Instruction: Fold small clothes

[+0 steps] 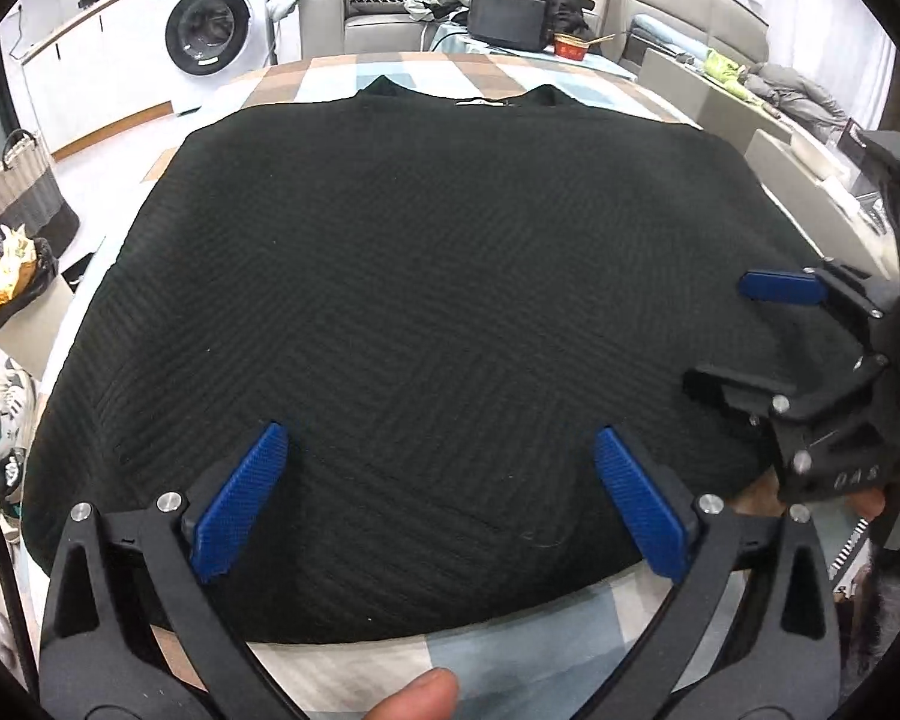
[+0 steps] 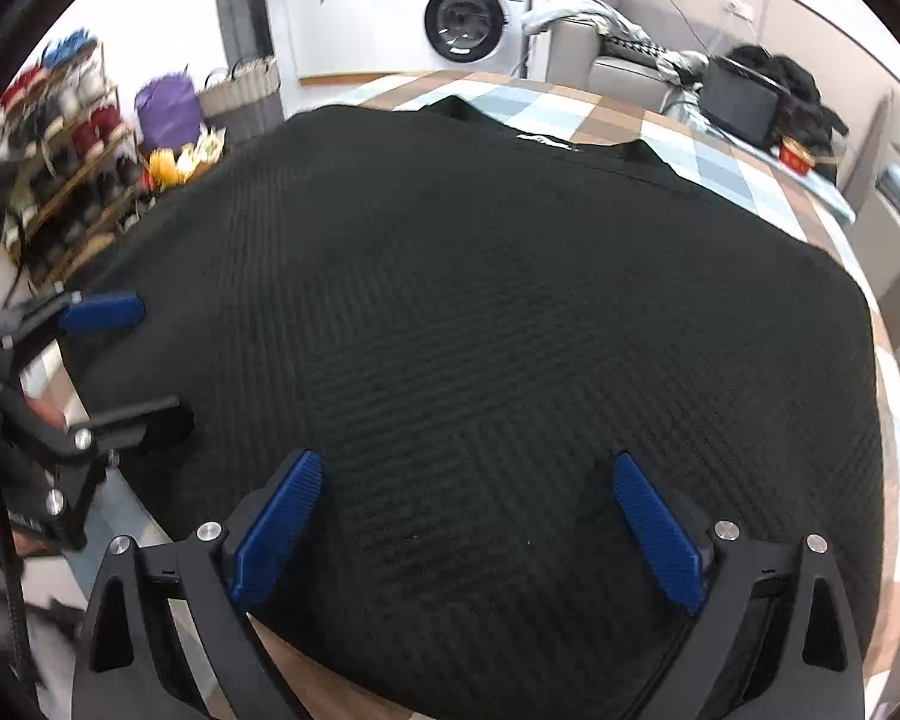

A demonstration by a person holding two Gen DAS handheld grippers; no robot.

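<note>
Both your left gripper and right gripper hang spread wide and empty over the flat black sweater's near hem — poised to pinch it for folding.

Checked tablecloth in blue, tan, white, black ribbed garment spread flat on it, probably a sweater

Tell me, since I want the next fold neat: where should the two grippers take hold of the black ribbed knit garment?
Probably at its near hem. The black ribbed knit garment lies flat on the checked cloth, collar at the far end. The left gripper and right gripper, both open, could come in low from the near edge, one toward each hem corner.
</note>
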